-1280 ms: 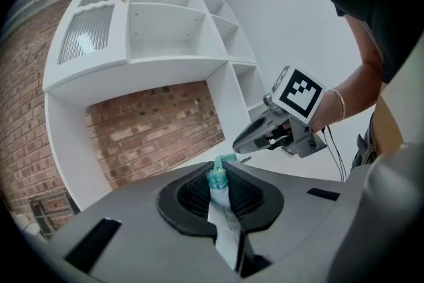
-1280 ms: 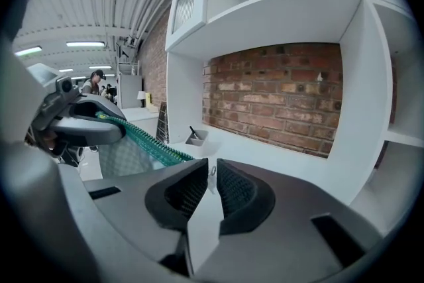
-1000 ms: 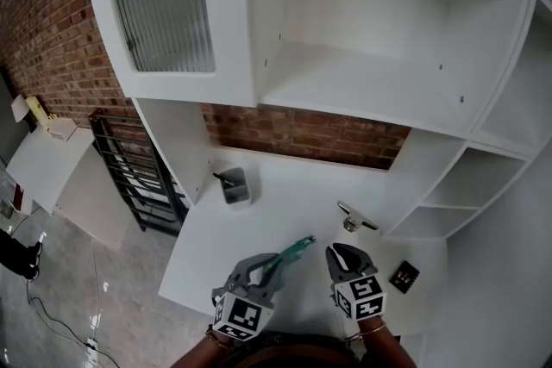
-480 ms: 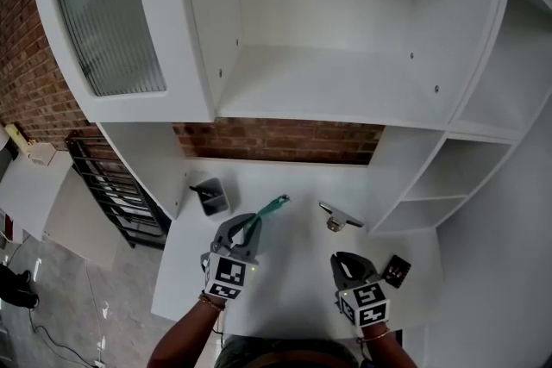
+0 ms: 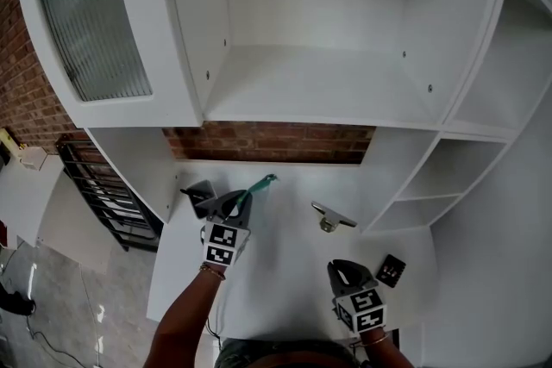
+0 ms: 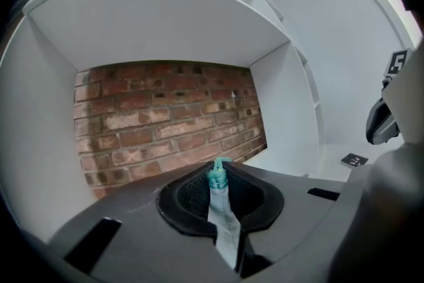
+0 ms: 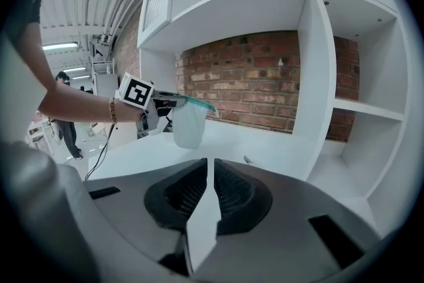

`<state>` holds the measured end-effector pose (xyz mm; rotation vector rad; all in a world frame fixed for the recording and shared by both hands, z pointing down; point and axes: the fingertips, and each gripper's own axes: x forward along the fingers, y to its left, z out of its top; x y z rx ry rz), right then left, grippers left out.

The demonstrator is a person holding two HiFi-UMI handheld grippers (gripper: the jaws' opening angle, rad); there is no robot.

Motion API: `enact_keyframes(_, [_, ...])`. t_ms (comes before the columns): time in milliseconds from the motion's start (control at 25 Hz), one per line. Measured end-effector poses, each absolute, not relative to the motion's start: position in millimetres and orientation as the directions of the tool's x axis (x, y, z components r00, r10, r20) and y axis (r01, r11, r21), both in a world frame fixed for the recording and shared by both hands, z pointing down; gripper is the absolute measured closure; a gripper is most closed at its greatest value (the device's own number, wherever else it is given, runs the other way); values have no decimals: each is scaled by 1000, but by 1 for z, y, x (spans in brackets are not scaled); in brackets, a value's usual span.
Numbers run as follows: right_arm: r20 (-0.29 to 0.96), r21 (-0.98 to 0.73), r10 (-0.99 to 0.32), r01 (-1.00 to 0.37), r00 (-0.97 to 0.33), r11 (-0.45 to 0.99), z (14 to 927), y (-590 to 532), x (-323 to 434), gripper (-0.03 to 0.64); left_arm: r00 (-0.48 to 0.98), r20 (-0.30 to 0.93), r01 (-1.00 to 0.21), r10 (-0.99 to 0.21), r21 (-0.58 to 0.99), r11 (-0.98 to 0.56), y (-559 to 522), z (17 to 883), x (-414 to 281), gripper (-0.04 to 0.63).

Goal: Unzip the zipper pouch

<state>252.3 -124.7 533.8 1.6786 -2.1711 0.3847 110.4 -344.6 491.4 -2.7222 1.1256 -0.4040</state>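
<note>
The zipper pouch (image 7: 189, 124) is pale and see-through with a teal zipper edge (image 5: 260, 183). My left gripper (image 5: 242, 199) is shut on the pouch's top edge and holds it above the white table near the brick back wall. In the left gripper view the pouch (image 6: 222, 215) runs pinched between the jaws, and its teal end (image 6: 216, 175) sticks out past the tips. From the right gripper view the pouch hangs below the left gripper (image 7: 164, 103). My right gripper (image 5: 343, 266) is shut on nothing near the table's front edge, well apart from the pouch.
A grey container (image 5: 199, 196) stands at the table's back left, next to the left gripper. A metal piece (image 5: 331, 217) lies mid-table and a small black item (image 5: 389, 270) lies right of the right gripper. White shelving (image 5: 431, 185) walls the right side. A person (image 7: 65, 117) stands far off.
My left gripper has carried the pouch away from the right gripper, up and left toward the brick wall. The right gripper has stayed near the front edge, shut and empty.
</note>
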Motion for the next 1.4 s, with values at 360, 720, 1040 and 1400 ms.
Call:
enact_keyframes(360, [458, 1, -864, -971, -210, 237, 534, -122, 257, 586, 651, 205, -689, -731, -244, -682, -371, 528, 105, 571])
enact_keyframes(720, [464, 20, -863, -972, -199, 235, 535, -118, 254, 586, 712, 260, -648, -652, -114, -753, -350, 560, 117, 571])
enact_keyframes(1040, [470, 11, -860, -973, -200, 232, 537, -115, 251, 588, 774, 321, -598, -546, 87, -797, -328, 597, 129, 569])
enact_keyframes(1400, [467, 13, -863, -974, -194, 226, 534, -114, 253, 588, 783, 366, -577, -503, 125, -807, -316, 613, 131, 568])
